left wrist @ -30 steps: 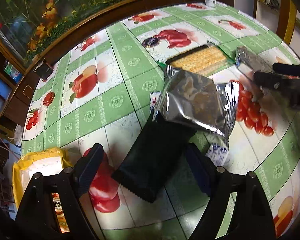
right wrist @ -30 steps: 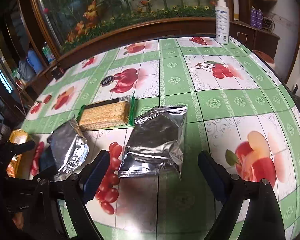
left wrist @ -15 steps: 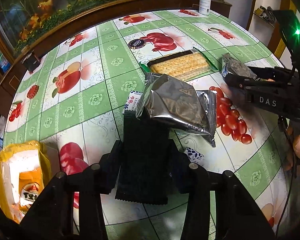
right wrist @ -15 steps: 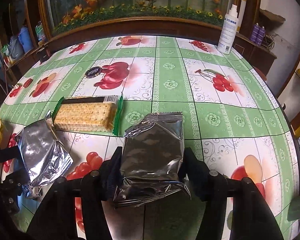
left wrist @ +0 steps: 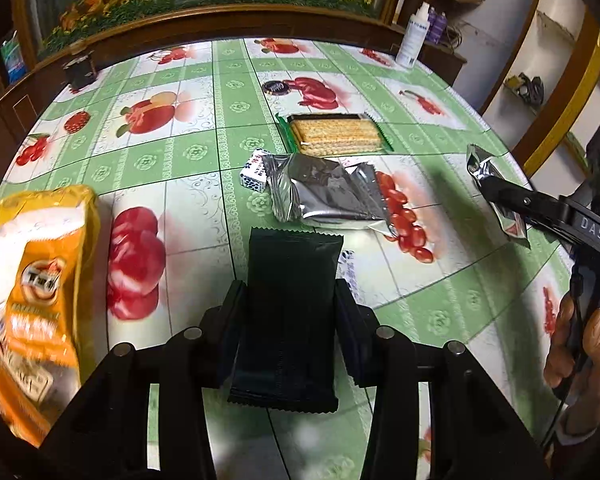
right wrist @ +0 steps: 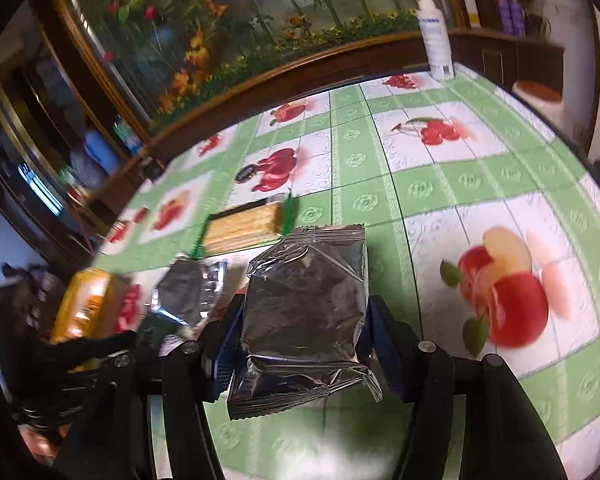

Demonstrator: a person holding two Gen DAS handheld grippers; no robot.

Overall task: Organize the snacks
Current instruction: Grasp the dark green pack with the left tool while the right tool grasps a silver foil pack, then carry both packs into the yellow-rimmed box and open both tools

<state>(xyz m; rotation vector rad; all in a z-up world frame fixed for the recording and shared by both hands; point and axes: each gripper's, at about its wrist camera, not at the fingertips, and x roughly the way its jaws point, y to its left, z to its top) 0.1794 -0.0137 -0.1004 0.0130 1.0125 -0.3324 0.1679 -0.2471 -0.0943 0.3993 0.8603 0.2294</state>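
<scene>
The left gripper clamped a dark packet; the right gripper clamped a silver pouch. Crackers and another pouch remained unsorted.

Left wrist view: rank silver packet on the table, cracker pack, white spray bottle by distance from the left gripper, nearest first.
From the left gripper:
1. Silver packet, just ahead, slightly right.
2. Cracker pack, behind the packet, mid-table.
3. White spray bottle, far right edge of the table.

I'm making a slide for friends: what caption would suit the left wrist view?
Left gripper clamps a dark snack packet above the fruit-print tablecloth, silver pouch and crackers beyond.
</scene>
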